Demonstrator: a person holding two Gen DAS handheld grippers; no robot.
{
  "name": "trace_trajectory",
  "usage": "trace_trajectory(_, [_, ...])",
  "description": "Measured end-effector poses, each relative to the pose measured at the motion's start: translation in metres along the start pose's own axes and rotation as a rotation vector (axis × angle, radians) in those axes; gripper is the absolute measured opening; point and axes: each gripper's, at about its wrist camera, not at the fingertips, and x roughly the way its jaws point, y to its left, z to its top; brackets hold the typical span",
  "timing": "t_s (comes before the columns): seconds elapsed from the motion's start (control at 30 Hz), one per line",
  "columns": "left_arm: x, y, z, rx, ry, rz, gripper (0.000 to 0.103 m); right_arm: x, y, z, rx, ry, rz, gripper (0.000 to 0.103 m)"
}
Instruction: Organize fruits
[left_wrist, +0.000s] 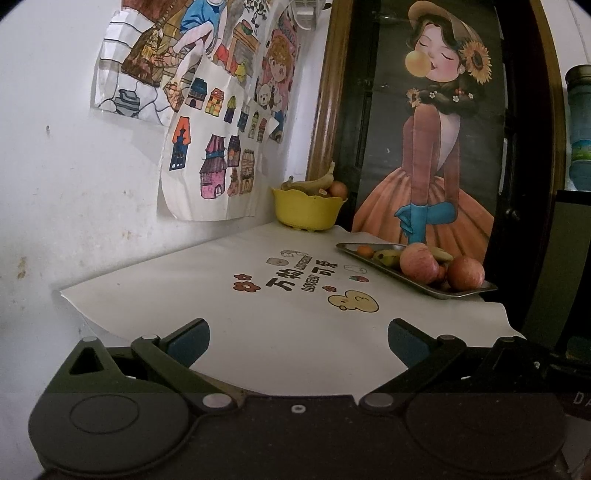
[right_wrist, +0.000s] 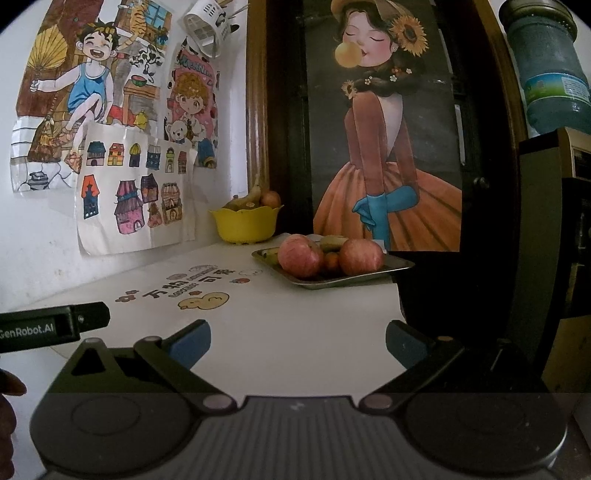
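Left tongs (left_wrist: 298, 341) and right tongs (right_wrist: 298, 341) seen wide open, nothing held, low over desk (right_wrist: 277, 332). Task judged barely begun: apples (right_wrist: 300, 256), bananas, small orange fruit noted on metal tray (right_wrist: 400, 266) ahead-right of both; some fruit already in yellow bowl (right_wrist: 243, 225) farther ahead. Path unobstructed; wall drawings (right_wrist: 133, 192) beyond, left.

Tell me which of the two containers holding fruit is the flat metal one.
The steel tray with the two red apples, nearer the grippers; the yellow bowl stands deep-sided in the far corner.
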Motion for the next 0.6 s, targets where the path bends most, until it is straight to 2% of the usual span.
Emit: trace_trajectory(0.6, [-0.0006, -0.0010, -0.0004, 0.000, 0.000, 0.001, 0.102, -0.0006, -0.0007, -0.0009, 0.003, 0.005, -0.001, 0.103])
